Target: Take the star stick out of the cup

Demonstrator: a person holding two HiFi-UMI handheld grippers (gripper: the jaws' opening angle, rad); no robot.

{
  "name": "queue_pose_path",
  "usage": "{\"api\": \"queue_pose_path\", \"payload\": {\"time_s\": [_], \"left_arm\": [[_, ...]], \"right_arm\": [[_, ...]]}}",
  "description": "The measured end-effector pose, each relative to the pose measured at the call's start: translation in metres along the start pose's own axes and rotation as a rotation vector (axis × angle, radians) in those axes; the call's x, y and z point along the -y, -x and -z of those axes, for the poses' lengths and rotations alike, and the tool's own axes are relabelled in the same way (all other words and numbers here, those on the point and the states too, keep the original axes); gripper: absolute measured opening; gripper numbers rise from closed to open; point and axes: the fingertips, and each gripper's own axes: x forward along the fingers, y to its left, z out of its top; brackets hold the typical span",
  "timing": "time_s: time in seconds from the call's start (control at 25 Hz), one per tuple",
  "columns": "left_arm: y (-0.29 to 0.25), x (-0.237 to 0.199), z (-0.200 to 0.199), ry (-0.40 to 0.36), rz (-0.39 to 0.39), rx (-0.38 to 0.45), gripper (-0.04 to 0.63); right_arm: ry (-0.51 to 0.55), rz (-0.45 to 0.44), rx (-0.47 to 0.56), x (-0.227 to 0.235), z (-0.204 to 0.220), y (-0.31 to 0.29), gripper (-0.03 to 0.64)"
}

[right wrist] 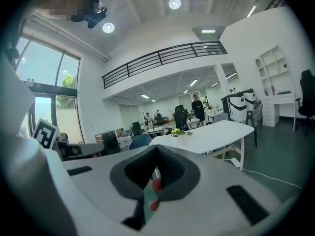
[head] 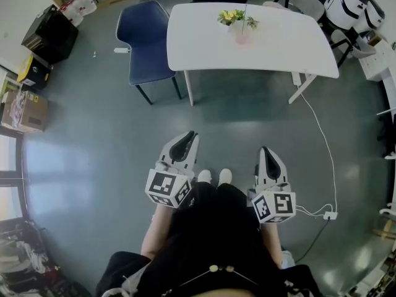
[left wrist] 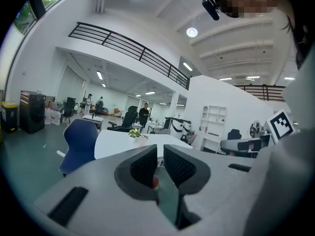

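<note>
A pinkish cup [head: 241,36] with yellow-green sprigs stands on the white table [head: 278,42] across the floor, far from both grippers. Whether a star stick is in it is too small to tell. The same cup [left wrist: 138,137] [right wrist: 183,137] shows tiny in both gripper views. My left gripper [head: 193,135] hangs low in front of my body; its jaws stand almost together, with only a thin slit and nothing between them [left wrist: 160,149]. My right gripper [head: 265,150] is beside it, its jaws [right wrist: 156,149] meeting at the tips and empty.
A blue chair [head: 146,39] stands at the table's left end. A white cable [head: 323,138] runs over the floor to a power strip [head: 330,215] on my right. Cardboard boxes [head: 25,109] and a black case [head: 49,33] line the left wall. People [left wrist: 143,115] stand far off.
</note>
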Motion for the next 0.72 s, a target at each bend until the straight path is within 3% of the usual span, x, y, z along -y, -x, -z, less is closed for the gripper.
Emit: {"api": "queue_pose_path", "payload": {"time_s": [0.4, 0.72], "left_arm": [[0.004, -0.032, 0.010, 0.028, -0.012, -0.017, 0.040], [-0.053, -0.037, 0.001, 0.015, -0.001, -0.017, 0.037]], "right_arm": [[-0.030, 0.035, -0.006, -0.005, 0.011, -0.009, 0.003], [-0.034, 0.038, 0.023, 0.031, -0.011, -0.053, 0.004]]}}
